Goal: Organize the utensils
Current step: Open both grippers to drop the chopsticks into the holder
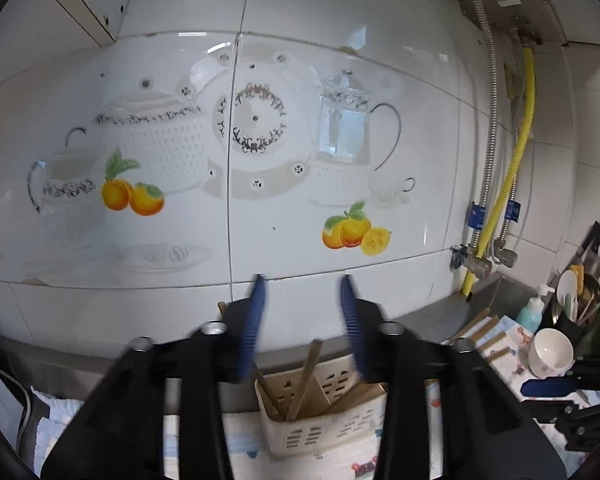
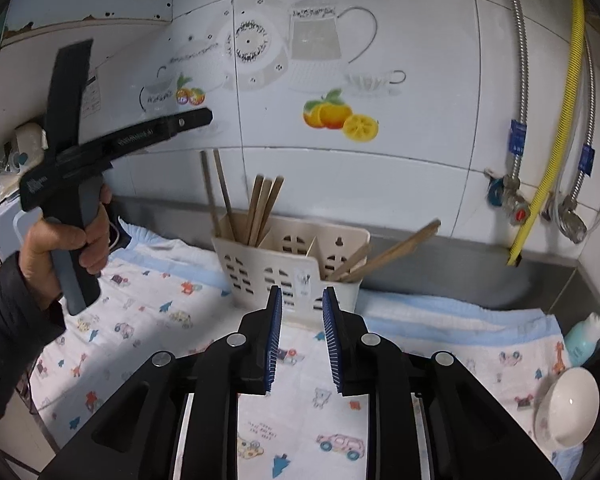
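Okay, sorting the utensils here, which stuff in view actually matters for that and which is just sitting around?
For the job:
- chopsticks standing in the holder
- holder, cream, slotted, on the cloth
- left claw, open, empty
- right claw, open, empty

Just lying about:
- bowl, white
- bottle, pale blue
- hose, yellow, on the wall
- cloth, printed

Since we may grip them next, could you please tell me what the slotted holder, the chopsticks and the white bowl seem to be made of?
The slotted holder looks like cream moulded plastic, matte, with cut-out slots and thin divider walls. The chopsticks look like plain wood or bamboo: tan, dull, square-edged. The white bowl looks like glazed ceramic, given its glossy highlight, though melamine cannot be ruled out.
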The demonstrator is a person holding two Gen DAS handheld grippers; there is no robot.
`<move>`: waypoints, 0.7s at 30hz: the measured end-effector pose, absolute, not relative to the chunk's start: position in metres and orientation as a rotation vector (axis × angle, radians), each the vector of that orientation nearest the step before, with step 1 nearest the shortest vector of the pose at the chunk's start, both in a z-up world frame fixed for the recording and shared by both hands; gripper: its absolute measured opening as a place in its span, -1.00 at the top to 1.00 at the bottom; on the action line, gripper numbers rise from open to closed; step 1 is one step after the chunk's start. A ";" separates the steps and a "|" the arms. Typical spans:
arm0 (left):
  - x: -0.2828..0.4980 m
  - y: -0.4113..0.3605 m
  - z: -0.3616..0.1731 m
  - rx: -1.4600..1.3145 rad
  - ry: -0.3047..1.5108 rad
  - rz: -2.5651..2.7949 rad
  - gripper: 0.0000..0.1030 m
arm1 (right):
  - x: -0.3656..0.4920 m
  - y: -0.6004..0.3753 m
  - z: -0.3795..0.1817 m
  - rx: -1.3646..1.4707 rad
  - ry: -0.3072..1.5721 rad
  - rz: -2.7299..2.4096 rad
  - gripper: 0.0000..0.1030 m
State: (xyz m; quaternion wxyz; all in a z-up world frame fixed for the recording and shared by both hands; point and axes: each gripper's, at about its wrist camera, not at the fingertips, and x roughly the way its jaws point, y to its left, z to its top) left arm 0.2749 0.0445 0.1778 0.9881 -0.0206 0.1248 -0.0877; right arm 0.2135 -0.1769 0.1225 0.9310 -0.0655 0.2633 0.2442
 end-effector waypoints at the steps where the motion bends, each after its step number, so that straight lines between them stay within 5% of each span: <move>1: 0.271 0.043 0.178 -0.037 0.251 -0.177 0.12 | 0.209 -0.177 0.119 -0.133 0.541 0.502 0.55; 17: 0.144 0.040 0.128 -0.040 0.404 -0.160 -0.85 | 0.125 -0.174 0.072 -0.124 0.563 0.460 -0.02; 21: 0.117 0.049 0.106 -0.103 0.449 -0.154 -0.90 | 0.110 -0.174 0.059 -0.111 0.581 0.441 -0.16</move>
